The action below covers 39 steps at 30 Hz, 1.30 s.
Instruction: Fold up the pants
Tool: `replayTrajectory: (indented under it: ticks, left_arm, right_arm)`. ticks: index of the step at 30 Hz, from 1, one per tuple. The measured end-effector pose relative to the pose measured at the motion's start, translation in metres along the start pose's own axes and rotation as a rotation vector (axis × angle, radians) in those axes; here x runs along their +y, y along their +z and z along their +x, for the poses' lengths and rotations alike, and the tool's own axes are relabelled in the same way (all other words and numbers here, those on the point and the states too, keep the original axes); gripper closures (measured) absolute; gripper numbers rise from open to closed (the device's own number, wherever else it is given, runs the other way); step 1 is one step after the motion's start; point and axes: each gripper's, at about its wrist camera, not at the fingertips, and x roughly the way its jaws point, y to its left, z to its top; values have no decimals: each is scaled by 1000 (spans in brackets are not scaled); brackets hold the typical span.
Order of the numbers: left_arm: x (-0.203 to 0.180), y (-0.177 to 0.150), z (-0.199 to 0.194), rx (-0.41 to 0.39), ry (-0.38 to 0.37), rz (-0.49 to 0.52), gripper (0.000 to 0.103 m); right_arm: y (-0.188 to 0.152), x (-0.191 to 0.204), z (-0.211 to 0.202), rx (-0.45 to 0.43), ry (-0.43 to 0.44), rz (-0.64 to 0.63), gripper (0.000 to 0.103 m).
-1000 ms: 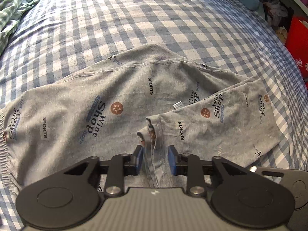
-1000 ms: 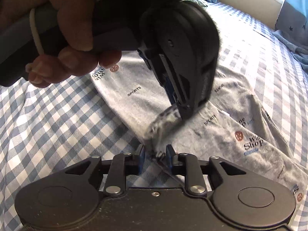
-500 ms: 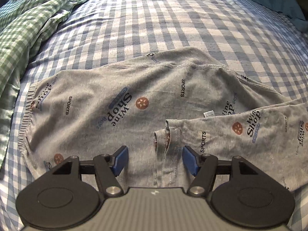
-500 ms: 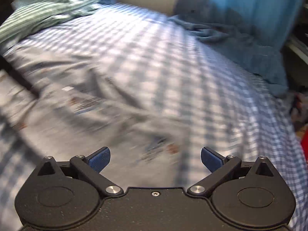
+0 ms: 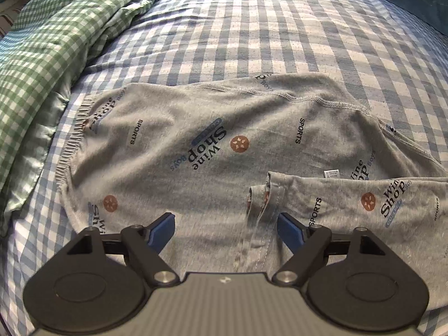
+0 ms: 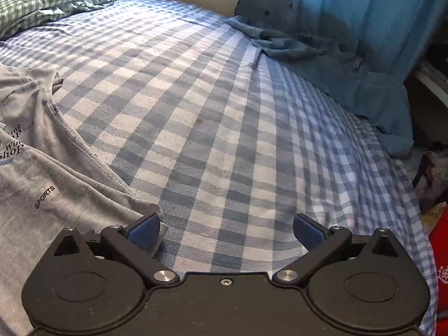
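Grey printed pants [image 5: 212, 151] lie flat on the blue checked bed sheet [image 5: 252, 28], waistband at the left, the legs folded back over the seat. The two leg cuffs [image 5: 266, 196] rest on the grey cloth just ahead of my left gripper [image 5: 226, 224]. Its jaws are opening, and the cuffs' hem lies between them, near the right pad, with no pad pressing on it. In the right wrist view the folded edge of the pants [image 6: 42, 173] fills the left side. My right gripper [image 6: 226, 228] is open over bare sheet, its left pad at the cloth's edge.
A green checked duvet [image 5: 42, 42] is bunched at the far left. A blue starred pillow and blue cloth [image 6: 350, 42] lie at the far right of the bed. A red object [image 6: 439, 266] sits past the bed's right edge.
Both grippers let go of the leg cuffs and opened. The right gripper swung away to the right, off the cuffs to the pants' folded edge. The left gripper turned and widened over the cuffs.
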Motion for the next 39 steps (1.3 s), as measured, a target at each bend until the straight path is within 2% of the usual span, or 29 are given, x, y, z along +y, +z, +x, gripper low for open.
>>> replayTrajectory:
  ticks: [5, 7, 10, 12, 14, 18, 23, 25, 30, 35, 39]
  left_arm:
    - [-8, -28, -22, -56, 4, -42, 11]
    - [-13, -40, -20, -37, 26, -30, 11]
    - [-19, -55, -7, 17, 85, -3, 10]
    - [-15, -60, -8, 0, 84, -26, 9]
    - [-12, -57, -14, 17, 75, -50, 9]
    - [-5, -58, -33, -18, 85, -57, 9]
    - [10, -66, -42, -10, 69, -74, 5]
    - [20, -71, -39, 6, 89, -70, 5]
    - [62, -81, -46, -30, 106, -95, 5]
    - [115, -81, -44, -63, 91, -154, 5]
    - [151, -71, -33, -75, 82, -156, 5]
  right_arm:
    - [-25, 19, -53, -47, 127, 2, 1]
    - [-42, 35, -60, -17, 151, -33, 1]
    - [-66, 54, -55, 84, 141, -73, 1]
    - [-73, 52, -55, 87, 144, -25, 1]
    - [-67, 47, -56, 109, 160, -6, 1]
    - [-51, 42, -67, 17, 181, -40, 1]
    - [-40, 60, -54, 3, 196, -110, 1]
    - [-42, 71, -38, 33, 193, -169, 1]
    - [-28, 65, -39, -10, 208, -221, 1]
    - [11, 63, -39, -41, 186, -210, 1]
    - [61, 86, -28, -55, 185, -146, 1]
